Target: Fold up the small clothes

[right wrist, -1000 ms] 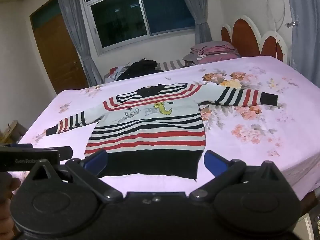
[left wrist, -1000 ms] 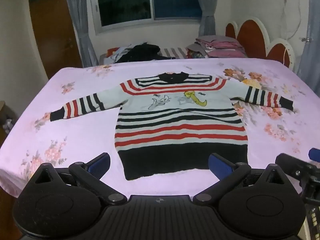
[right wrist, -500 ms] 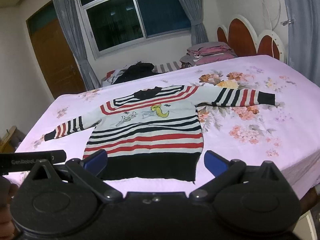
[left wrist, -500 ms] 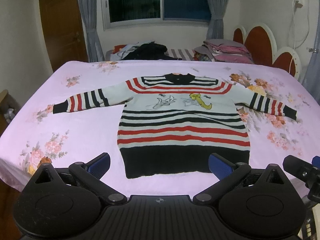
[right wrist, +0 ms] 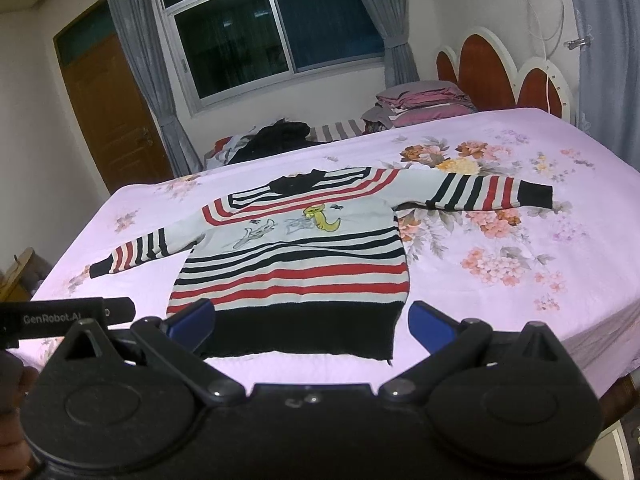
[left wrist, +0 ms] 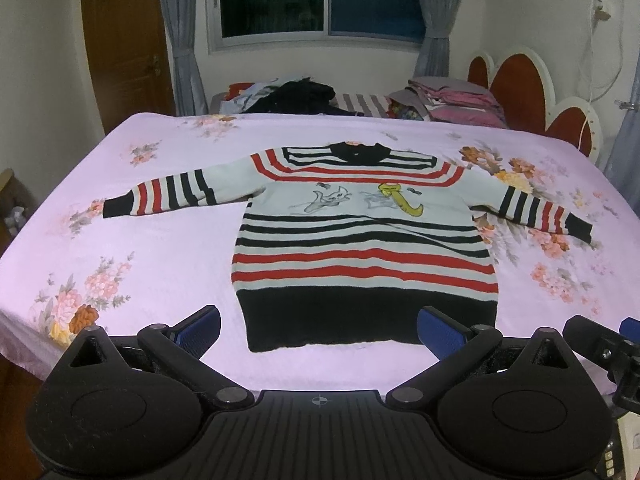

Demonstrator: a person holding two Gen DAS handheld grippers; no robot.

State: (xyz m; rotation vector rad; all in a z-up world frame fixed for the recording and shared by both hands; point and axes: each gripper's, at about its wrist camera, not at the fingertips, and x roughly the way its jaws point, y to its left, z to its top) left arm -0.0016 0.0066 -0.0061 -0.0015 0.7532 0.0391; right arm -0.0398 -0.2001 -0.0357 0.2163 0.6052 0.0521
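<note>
A small striped sweater point(left wrist: 360, 240) point(right wrist: 296, 264) in black, red and white lies flat on the pink floral bedspread point(left wrist: 140, 248) point(right wrist: 500, 288), both sleeves spread out, its black hem nearest me. It has a cartoon print on the chest. My left gripper point(left wrist: 319, 332) hangs open above the hem, its blue pads wide apart and holding nothing. My right gripper point(right wrist: 310, 326) is also open and empty, just in front of the hem. Part of the right gripper shows at the left wrist view's right edge.
A pile of dark clothes point(left wrist: 296, 94) point(right wrist: 280, 136) and folded pink bedding point(left wrist: 452, 100) point(right wrist: 424, 102) lie beyond the bed's far side. A headboard point(left wrist: 532, 96) stands at the right, a wooden door point(right wrist: 108, 120) at the left. A hand point(right wrist: 12, 412) shows at the right wrist view's left edge.
Both grippers have lifted and tilted up a little, so more of the room shows. The sweater has not moved, and both jaws stay open.
</note>
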